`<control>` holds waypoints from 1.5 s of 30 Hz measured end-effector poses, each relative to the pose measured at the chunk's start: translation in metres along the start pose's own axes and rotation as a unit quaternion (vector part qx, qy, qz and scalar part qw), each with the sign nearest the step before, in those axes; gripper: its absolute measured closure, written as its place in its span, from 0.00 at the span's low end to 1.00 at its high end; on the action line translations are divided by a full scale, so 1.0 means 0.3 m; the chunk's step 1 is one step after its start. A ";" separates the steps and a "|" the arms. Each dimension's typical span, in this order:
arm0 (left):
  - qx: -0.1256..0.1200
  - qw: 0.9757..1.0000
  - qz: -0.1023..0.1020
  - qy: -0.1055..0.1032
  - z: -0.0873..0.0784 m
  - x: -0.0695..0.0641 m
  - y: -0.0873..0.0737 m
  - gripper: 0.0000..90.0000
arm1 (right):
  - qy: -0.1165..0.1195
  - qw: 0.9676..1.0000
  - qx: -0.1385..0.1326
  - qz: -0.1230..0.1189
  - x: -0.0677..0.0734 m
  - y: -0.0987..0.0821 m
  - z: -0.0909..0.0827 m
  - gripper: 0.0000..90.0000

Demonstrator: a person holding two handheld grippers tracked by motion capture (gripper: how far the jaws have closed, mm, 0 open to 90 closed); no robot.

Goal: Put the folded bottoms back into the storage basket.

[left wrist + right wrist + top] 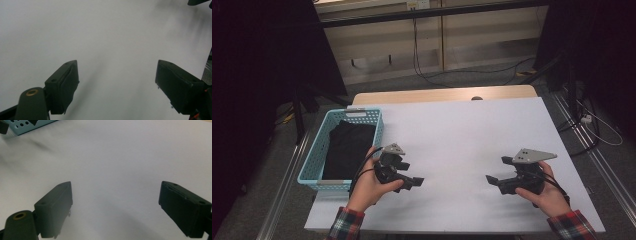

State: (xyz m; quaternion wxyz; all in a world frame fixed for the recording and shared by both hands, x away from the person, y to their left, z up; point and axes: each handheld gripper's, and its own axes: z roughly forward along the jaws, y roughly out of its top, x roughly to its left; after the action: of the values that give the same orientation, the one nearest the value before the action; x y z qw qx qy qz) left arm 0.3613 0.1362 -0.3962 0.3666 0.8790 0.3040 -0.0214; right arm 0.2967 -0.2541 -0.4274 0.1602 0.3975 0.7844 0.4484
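Blue plastic basket (314,160) sits at the left edge of the desk (462,130), which has a white top. The basket has little holes in its sides. Inside it lies a folded black cloth (348,149) that takes up most of the room in there.

Just to the right of the basket is the left tool (414,182), held in the person's left hand (369,186). It lies low over the desk, and its tips point to the right, toward the middle. A grey three-cornered plate sits on top of it. In the left gripper view its two black jaws stand wide apart, with only bare white desk between them. It is let go and grips nothing.

The middle of the desk is bare white.

On the right side is the right tool (491,180), held in the right hand (544,192). Its tips point left, toward the other tool, and the two are well apart. In the right gripper view its jaws stand wide apart too, over bare white desk, and a corner of the blue basket (30,126) shows far off at the top left. This tool also grips nothing.

Both sleeves are red plaid.
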 end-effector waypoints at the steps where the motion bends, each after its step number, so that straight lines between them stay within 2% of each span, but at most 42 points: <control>1: -0.001 1.000 0.001 0.001 0.002 0.000 -0.005 0.21 | 0.000 1.000 0.001 -0.001 0.001 -0.003 -0.004 0.13; 4: -0.005 1.000 0.006 -0.003 0.007 0.002 -0.019 0.21 | -0.005 1.000 0.007 -0.007 0.000 -0.017 -0.022 0.13; 12: -0.011 1.000 0.008 -0.010 0.010 0.007 -0.043 0.20 | -0.014 1.000 0.014 0.000 -0.024 -0.062 -0.060 0.12; 19: -0.019 1.000 0.012 -0.008 0.005 0.020 -0.062 0.19 | -0.021 1.000 0.015 0.007 -0.038 -0.084 -0.078 0.12; 29: -0.033 0.999 0.024 -0.005 -0.017 0.030 -0.085 0.17 | -0.020 1.000 0.019 0.003 -0.031 -0.090 -0.073 0.12; 35: -0.029 0.999 0.032 -0.006 -0.023 0.039 -0.108 0.16 | -0.021 1.000 0.018 0.002 -0.028 -0.090 -0.076 0.12; 45: -0.038 0.999 0.030 -0.012 -0.039 0.053 -0.136 0.14 | -0.025 1.000 0.015 0.003 -0.028 -0.092 -0.084 0.12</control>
State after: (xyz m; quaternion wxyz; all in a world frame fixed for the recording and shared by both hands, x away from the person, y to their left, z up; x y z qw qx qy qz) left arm 0.3495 0.1745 -0.4174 0.4043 0.8726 0.2740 -0.0095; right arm 0.2735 -0.2831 -0.4374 0.1725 0.4127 0.7857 0.4273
